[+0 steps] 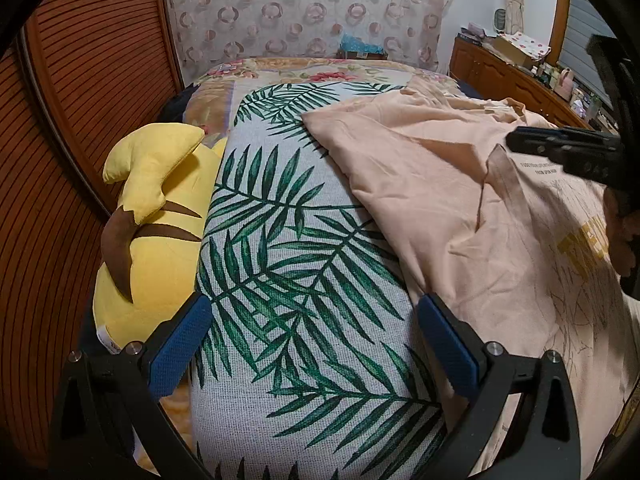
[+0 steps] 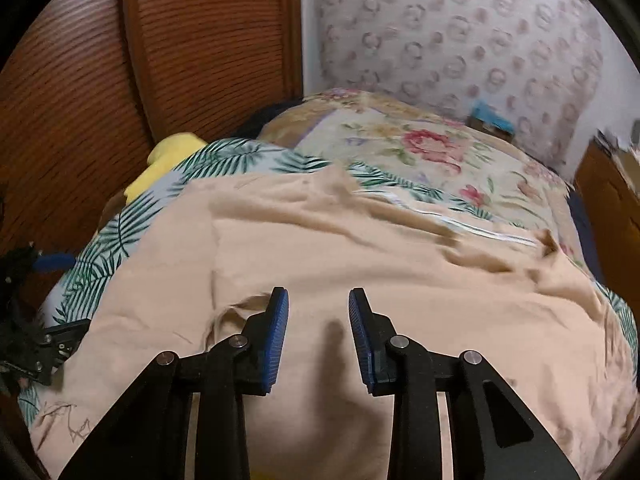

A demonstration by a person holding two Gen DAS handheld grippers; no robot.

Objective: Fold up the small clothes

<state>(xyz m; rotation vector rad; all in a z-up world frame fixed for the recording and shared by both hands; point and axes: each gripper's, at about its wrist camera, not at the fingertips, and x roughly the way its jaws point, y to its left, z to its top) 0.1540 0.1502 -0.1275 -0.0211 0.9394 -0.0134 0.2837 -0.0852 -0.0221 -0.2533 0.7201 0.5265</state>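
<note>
A peach T-shirt [image 1: 440, 184] with yellow lettering lies crumpled on a palm-leaf cover [image 1: 300, 240] on the bed. My left gripper [image 1: 314, 308] is open wide over the leaf cover, just left of the shirt's edge, and its blue pads hold nothing. My right gripper [image 2: 319, 294] hovers low over the middle of the shirt [image 2: 360, 248]. Its jaws stand narrowly apart, with no cloth pinched between the pads. In the left wrist view the right gripper [image 1: 560, 148] shows at the right edge above the shirt. The left gripper's black frame [image 2: 40, 344] shows at the far left of the right wrist view.
A yellow plush toy [image 1: 156, 216] lies between the bed and a slatted wooden wardrobe door [image 1: 80, 80] on the left. A floral quilt [image 1: 304, 72] covers the far end of the bed. A wooden dresser [image 1: 512, 76] piled with clutter stands at the right.
</note>
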